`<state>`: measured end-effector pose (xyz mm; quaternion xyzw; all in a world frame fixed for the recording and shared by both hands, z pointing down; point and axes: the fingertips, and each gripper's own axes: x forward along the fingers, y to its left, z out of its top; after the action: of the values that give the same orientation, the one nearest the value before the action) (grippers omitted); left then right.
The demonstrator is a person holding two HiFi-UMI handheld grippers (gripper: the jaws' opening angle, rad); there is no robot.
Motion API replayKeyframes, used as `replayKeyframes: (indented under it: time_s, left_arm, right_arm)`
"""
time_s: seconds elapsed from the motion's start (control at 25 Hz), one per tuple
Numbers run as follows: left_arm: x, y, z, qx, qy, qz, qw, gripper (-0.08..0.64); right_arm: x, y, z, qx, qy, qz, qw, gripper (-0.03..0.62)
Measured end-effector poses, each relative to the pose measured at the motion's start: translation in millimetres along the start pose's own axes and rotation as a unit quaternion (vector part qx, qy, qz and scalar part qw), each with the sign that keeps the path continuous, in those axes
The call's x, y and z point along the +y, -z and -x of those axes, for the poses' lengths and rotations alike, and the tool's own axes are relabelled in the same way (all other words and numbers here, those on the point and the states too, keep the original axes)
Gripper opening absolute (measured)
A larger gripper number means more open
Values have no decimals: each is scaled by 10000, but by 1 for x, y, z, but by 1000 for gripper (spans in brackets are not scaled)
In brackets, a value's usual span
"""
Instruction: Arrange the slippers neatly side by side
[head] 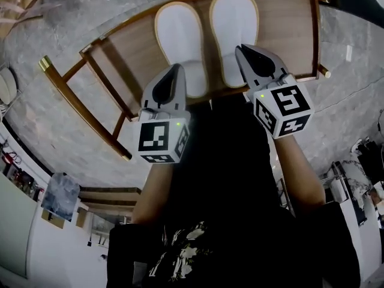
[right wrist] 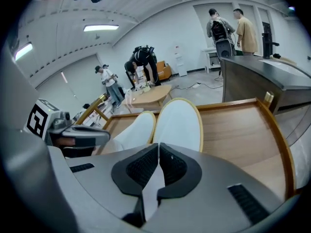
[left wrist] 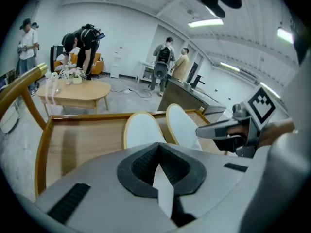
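Two white slippers lie side by side, lengthwise, on a wooden shelf [head: 287, 36] with a raised rim. The left slipper [head: 179, 38] and the right slipper [head: 231, 23] almost touch along their inner edges. My left gripper [head: 178, 68] hovers over the near end of the left slipper, jaws shut, with nothing pinched that I can see. My right gripper [head: 241, 48] is over the near right part of the right slipper and is also shut. In the left gripper view both slippers [left wrist: 141, 130] lie just beyond the closed jaws. The right gripper view shows the same pair [right wrist: 181, 123].
The shelf stands on a grey stone floor [head: 72, 131], and its wooden frame [head: 78, 104] sticks out to the left. Farther back are several people, a low wooden table [left wrist: 77, 93] and a dark counter [right wrist: 262, 79].
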<state>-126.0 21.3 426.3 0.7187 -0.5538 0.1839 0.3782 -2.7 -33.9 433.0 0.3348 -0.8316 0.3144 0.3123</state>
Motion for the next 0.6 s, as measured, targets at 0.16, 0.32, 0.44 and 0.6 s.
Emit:
replayKeyframes:
  time_s: [0.16,0.32,0.44,0.6]
  left_arm:
    - [10,-10,0,-249,-150,-34,9996,3]
    - [2,-20,-11,-305,42,-316,9990,3]
    - [-1,-19,-23,-214,159,-238,9994,3]
    - [4,-13,-24,-153,110,-111,9998,3]
  right_arm:
    - [6,1,-17,181,126,492,9985,6]
    - [4,5,-22,216,249,364,9988,6]
    - [3,10,-26,252,232,258,9991,6]
    - [13,9,-33,256,78,254,9993,6]
